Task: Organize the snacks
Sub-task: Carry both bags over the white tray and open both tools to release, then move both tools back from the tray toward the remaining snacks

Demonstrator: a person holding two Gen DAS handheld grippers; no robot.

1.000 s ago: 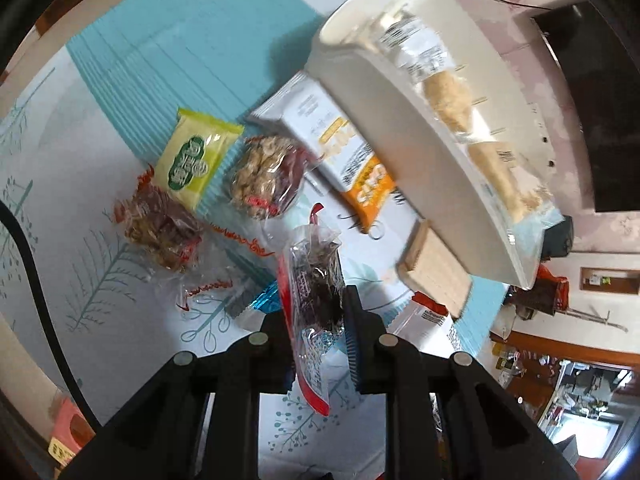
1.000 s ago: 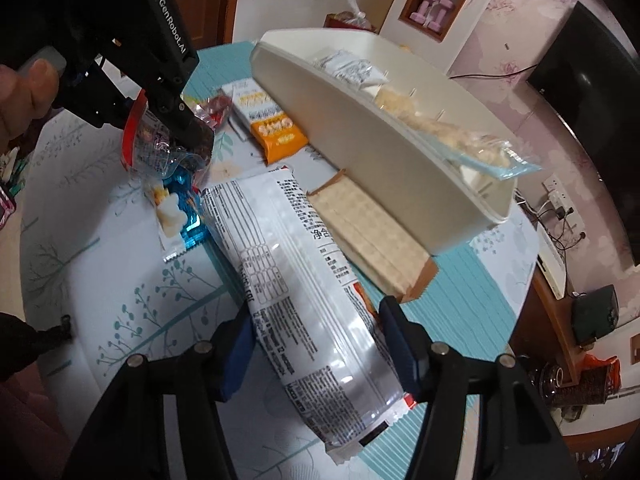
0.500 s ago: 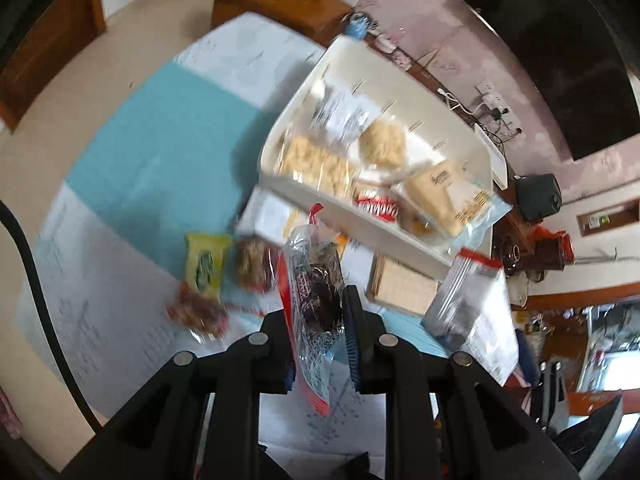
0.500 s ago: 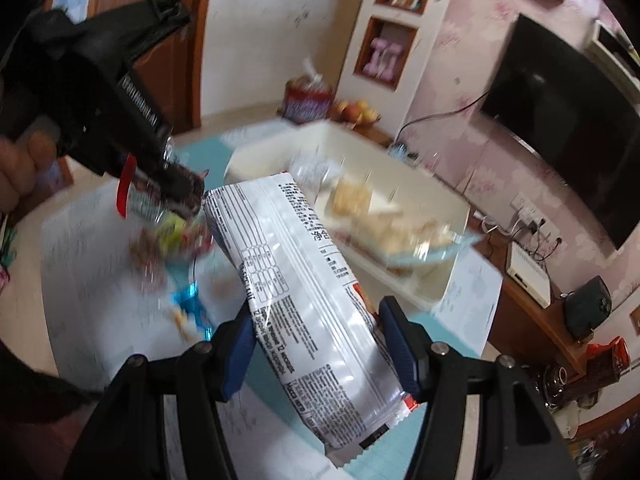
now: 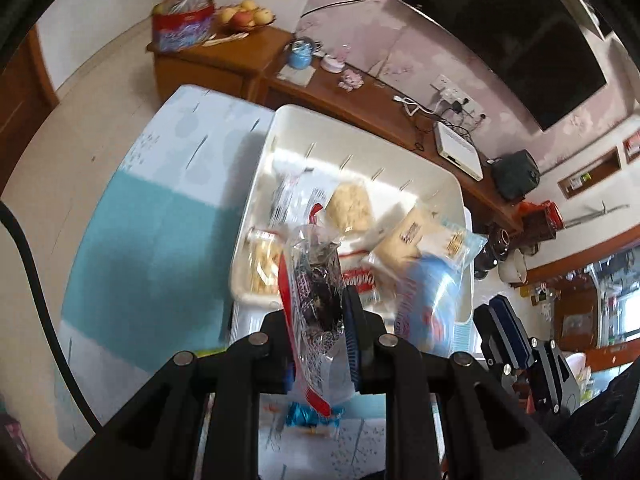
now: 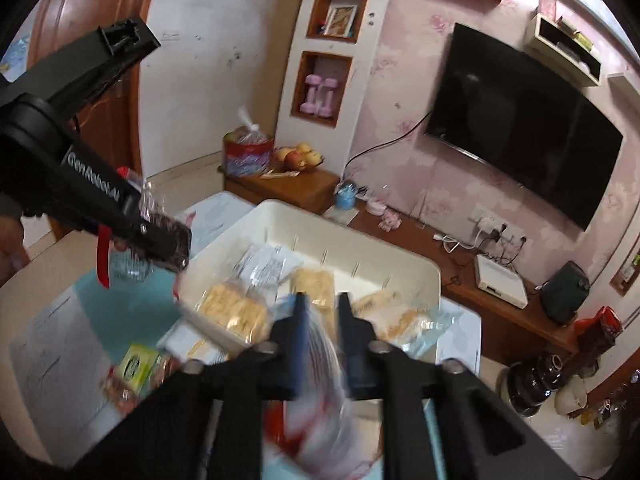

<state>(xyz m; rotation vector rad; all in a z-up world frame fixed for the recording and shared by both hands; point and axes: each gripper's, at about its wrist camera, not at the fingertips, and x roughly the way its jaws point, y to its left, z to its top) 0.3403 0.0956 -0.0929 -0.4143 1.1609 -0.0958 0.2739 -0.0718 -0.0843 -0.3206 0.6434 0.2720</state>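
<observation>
My left gripper (image 5: 316, 312) is shut on a clear snack packet with a red edge and dark contents (image 5: 314, 280), held in the air just short of the white bin (image 5: 360, 136). The bin holds several snack bags. My right gripper (image 6: 322, 320) has its fingers close together around the large white snack bag (image 6: 324, 412), which is blurred and hangs low between them. That bag also shows blurred in the left wrist view (image 5: 424, 300). The left gripper (image 6: 168, 240) appears at the left of the right wrist view, above the table.
Loose snacks lie on the table left of the bin, among them a yellow-green packet (image 6: 136, 366). A blue wrapped candy (image 5: 308, 414) lies below my left gripper. A wooden sideboard (image 5: 224, 60) with fruit stands behind the table.
Both grippers have risen and tilted toward the bin. The large white bag has slipped lower in the right gripper, and its fingers have closed in. The left still holds its packet.
</observation>
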